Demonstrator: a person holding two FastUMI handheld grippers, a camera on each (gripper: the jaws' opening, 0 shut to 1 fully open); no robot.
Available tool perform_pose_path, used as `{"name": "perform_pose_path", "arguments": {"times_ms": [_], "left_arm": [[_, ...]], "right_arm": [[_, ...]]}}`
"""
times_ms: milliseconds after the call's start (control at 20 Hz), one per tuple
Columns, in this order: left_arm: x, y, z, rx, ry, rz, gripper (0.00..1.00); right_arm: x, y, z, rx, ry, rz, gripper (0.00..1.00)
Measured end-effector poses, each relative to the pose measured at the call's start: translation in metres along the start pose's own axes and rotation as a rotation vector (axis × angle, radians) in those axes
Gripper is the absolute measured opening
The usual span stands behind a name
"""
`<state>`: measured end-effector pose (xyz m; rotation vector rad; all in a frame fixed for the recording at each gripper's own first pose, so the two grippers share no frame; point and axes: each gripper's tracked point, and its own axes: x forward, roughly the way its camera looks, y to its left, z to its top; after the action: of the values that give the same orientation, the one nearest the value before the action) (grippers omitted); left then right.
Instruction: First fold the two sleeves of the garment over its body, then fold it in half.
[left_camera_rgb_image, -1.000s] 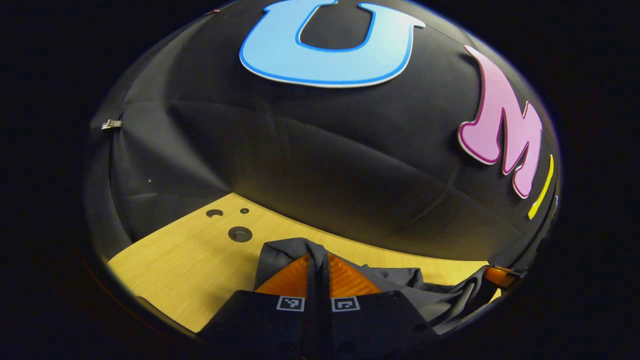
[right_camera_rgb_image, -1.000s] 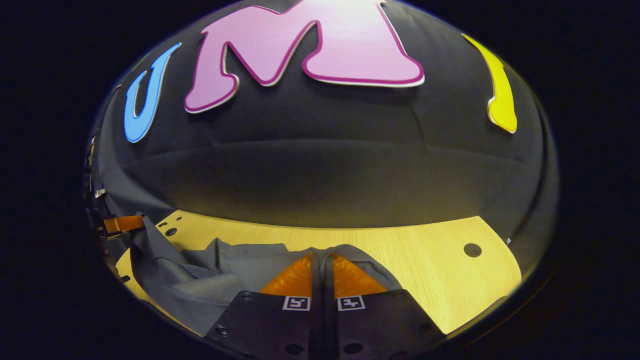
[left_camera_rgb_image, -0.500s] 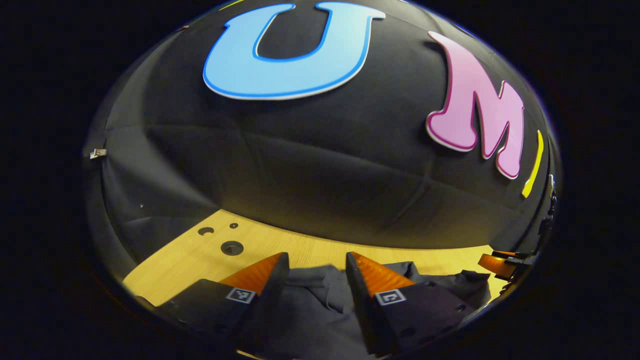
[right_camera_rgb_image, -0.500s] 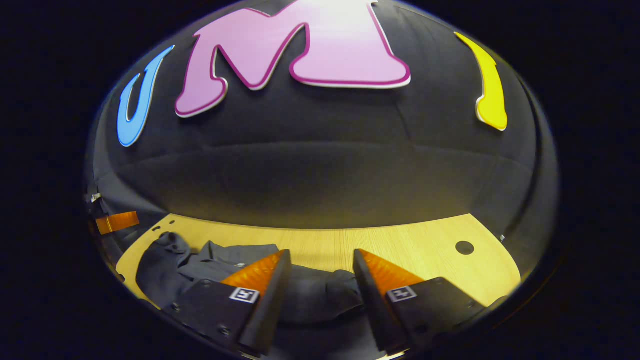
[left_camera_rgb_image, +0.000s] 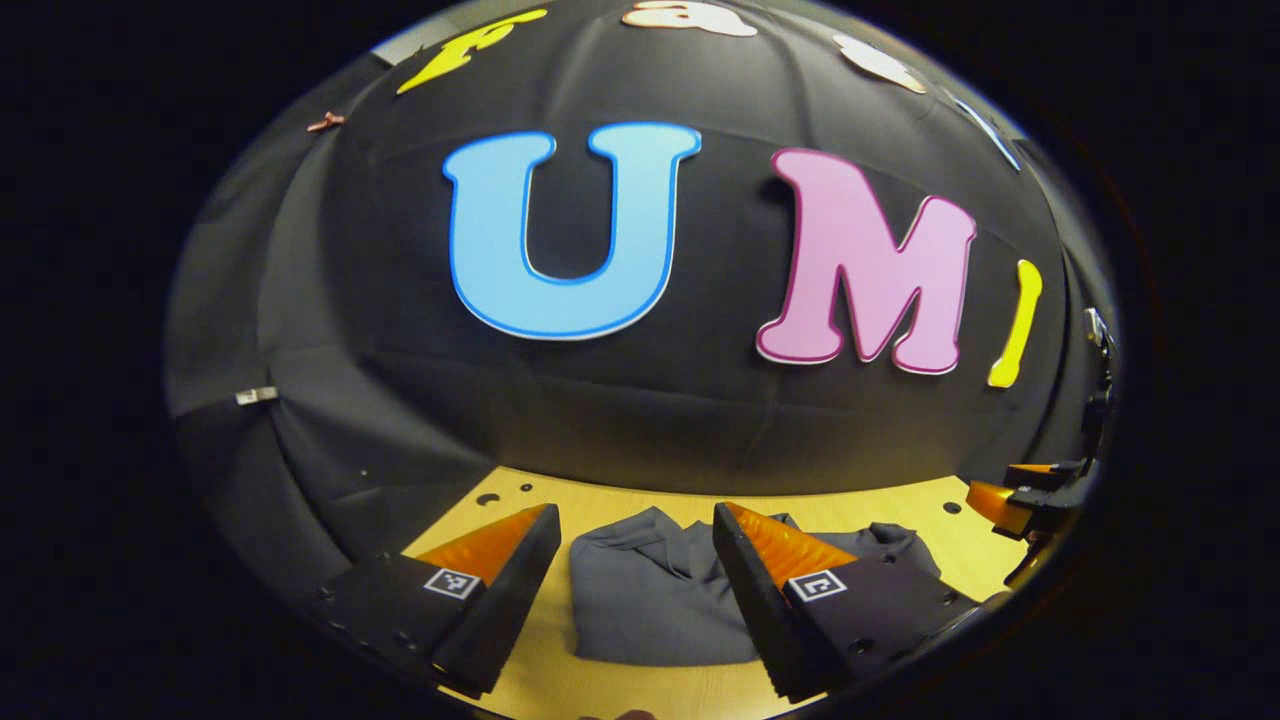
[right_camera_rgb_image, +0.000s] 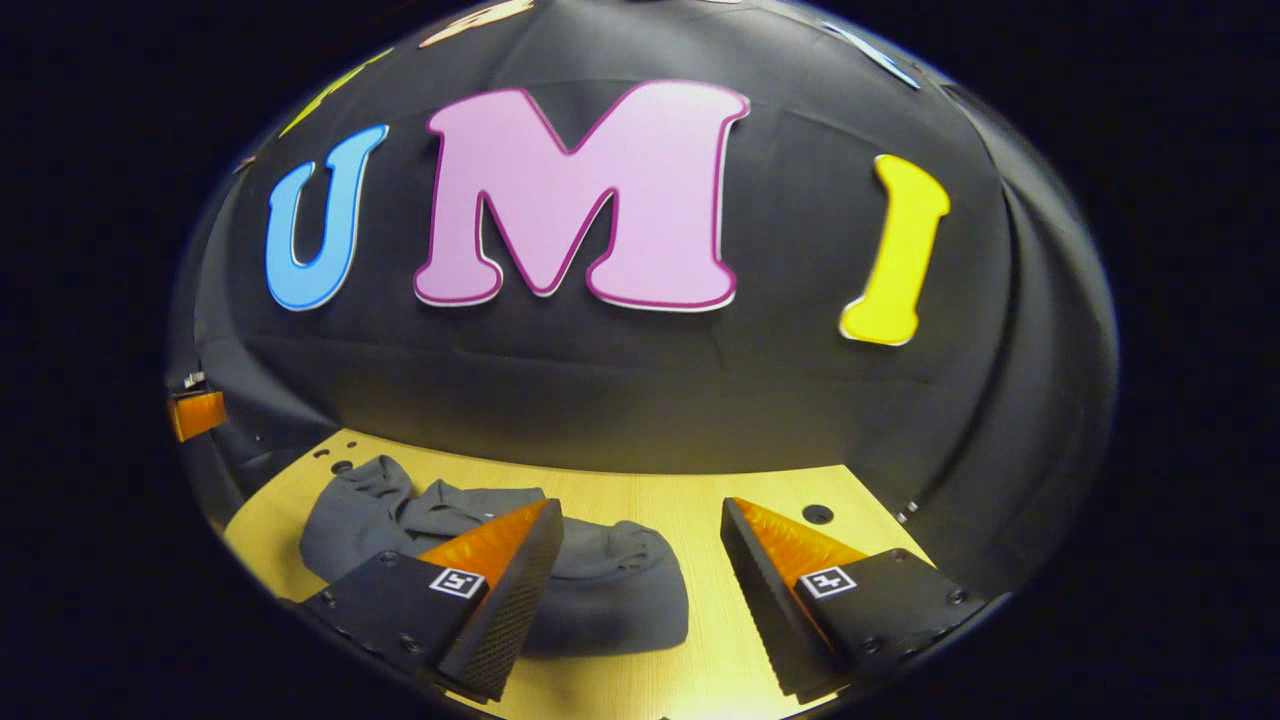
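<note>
A dark grey garment (left_camera_rgb_image: 650, 600) lies folded into a compact bundle on the light wooden table (left_camera_rgb_image: 640, 500). In the left gripper view my left gripper (left_camera_rgb_image: 637, 520) is open above and in front of it, with the cloth showing through the gap between the fingers. In the right gripper view the same garment (right_camera_rgb_image: 600, 585) sits at the lower left, partly behind one finger. My right gripper (right_camera_rgb_image: 640, 512) is open over bare wood to the garment's right. Nothing is held by either one. The right gripper (left_camera_rgb_image: 1020, 498) also appears at the far right of the left gripper view.
The table has small round holes near its back corners (left_camera_rgb_image: 487, 498) (right_camera_rgb_image: 817, 514). The black cloth wall rises right behind the table's far edge. A small metal clip (left_camera_rgb_image: 256, 396) is on the wall at the left.
Both grippers opened, let go of the garment and drew back and up. The garment now lies folded on the table, farther from both cameras.
</note>
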<state>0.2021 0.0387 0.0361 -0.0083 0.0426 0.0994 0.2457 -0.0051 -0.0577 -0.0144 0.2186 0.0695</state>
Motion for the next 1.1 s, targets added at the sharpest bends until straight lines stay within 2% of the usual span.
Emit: {"name": "perform_pose_path", "arguments": {"times_ms": [150,400,600,750,950,1100], "left_arm": [[-0.057,-0.009,0.017,0.014,-0.033,-0.015,0.96],[-0.142,-0.04,0.036,0.05,-0.113,-0.121,0.95],[-0.184,-0.047,0.006,-0.001,-0.085,-0.174,0.96],[-0.203,-0.034,-0.023,-0.066,-0.057,-0.165,0.96],[-0.22,0.005,-0.061,-0.081,-0.019,-0.076,0.95],[-0.228,0.022,-0.084,-0.085,0.024,-0.052,0.96]], "right_arm": [[-0.06,0.001,0.005,0.057,0.002,0.013,0.98],[-0.149,-0.003,0.003,0.004,-0.042,0.005,0.98],[-0.202,0.004,-0.008,-0.014,-0.049,-0.023,0.98],[-0.231,0.019,-0.026,0.012,-0.025,-0.013,0.98],[-0.255,0.034,-0.057,0.003,0.029,-0.01,0.98],[-0.271,0.039,-0.064,0.015,0.045,-0.02,0.98]]}}
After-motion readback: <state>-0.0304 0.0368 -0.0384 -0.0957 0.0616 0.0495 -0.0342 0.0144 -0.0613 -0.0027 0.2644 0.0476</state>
